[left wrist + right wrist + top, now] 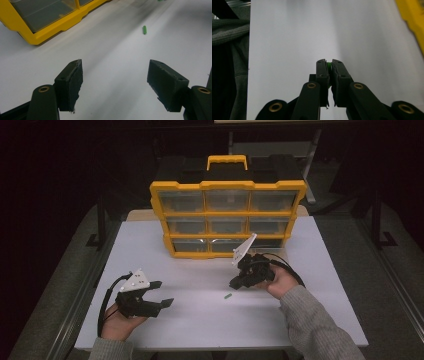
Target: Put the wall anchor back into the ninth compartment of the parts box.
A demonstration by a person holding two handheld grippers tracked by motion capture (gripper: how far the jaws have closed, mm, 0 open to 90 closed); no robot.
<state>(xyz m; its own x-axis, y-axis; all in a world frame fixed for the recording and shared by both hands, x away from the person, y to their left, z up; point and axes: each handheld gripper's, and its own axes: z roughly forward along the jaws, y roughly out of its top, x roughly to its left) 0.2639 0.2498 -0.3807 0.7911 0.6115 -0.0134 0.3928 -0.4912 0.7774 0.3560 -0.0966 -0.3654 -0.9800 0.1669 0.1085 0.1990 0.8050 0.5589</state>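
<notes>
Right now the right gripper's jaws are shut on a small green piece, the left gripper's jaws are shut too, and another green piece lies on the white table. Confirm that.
Not quite: the left gripper has its jaws wide apart with nothing between them, as the left gripper view shows. The right gripper is shut on a small green piece, and another green piece lies on the white table.

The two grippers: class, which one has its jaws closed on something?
The right gripper: its jaws pinch a small green piece. The left gripper gapes open, empty.
</notes>
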